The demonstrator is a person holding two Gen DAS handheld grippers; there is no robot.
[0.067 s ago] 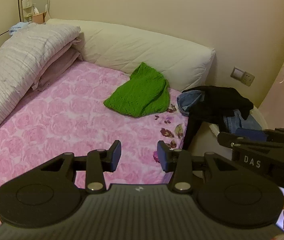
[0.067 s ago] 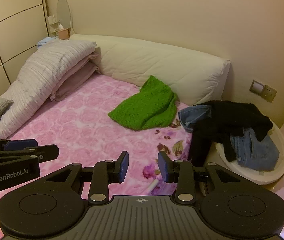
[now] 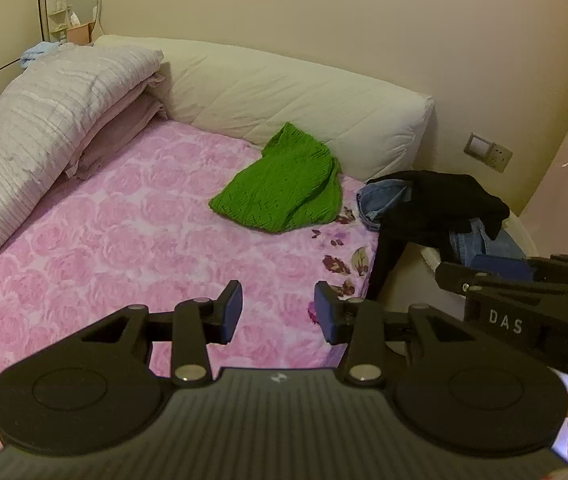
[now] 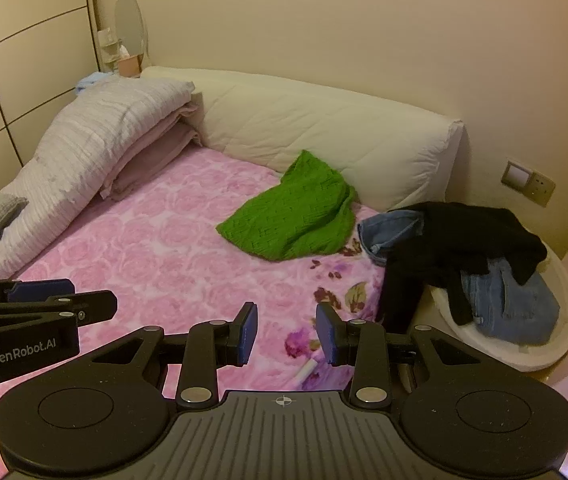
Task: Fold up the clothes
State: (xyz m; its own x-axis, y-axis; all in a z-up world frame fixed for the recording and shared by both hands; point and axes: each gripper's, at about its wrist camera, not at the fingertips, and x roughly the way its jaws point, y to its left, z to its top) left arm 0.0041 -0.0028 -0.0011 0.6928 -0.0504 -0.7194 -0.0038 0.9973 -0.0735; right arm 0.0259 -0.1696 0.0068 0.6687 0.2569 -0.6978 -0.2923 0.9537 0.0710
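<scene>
A green knitted garment [image 3: 284, 184] [image 4: 296, 214] lies folded on the pink floral bed sheet [image 3: 124, 240] [image 4: 164, 248], near the long white bolster. A black garment [image 3: 440, 204] [image 4: 464, 236] and blue jeans [image 4: 512, 300] [image 3: 384, 200] hang over a white basket [image 4: 564, 320] at the bed's right corner. My left gripper [image 3: 278, 312] hovers open over the sheet's near edge, holding nothing. Open and empty too, my right gripper [image 4: 286, 334] hangs above the same edge, well short of the clothes. Each gripper shows at the side of the other's view.
A white bolster [image 3: 292, 108] [image 4: 324, 136] runs along the wall. Folded grey and pink bedding [image 3: 56, 120] [image 4: 104, 144] is stacked at the left. A small white stick-like object [image 4: 307, 370] lies on the sheet near my right gripper. A wall socket [image 4: 528, 182] sits at the right.
</scene>
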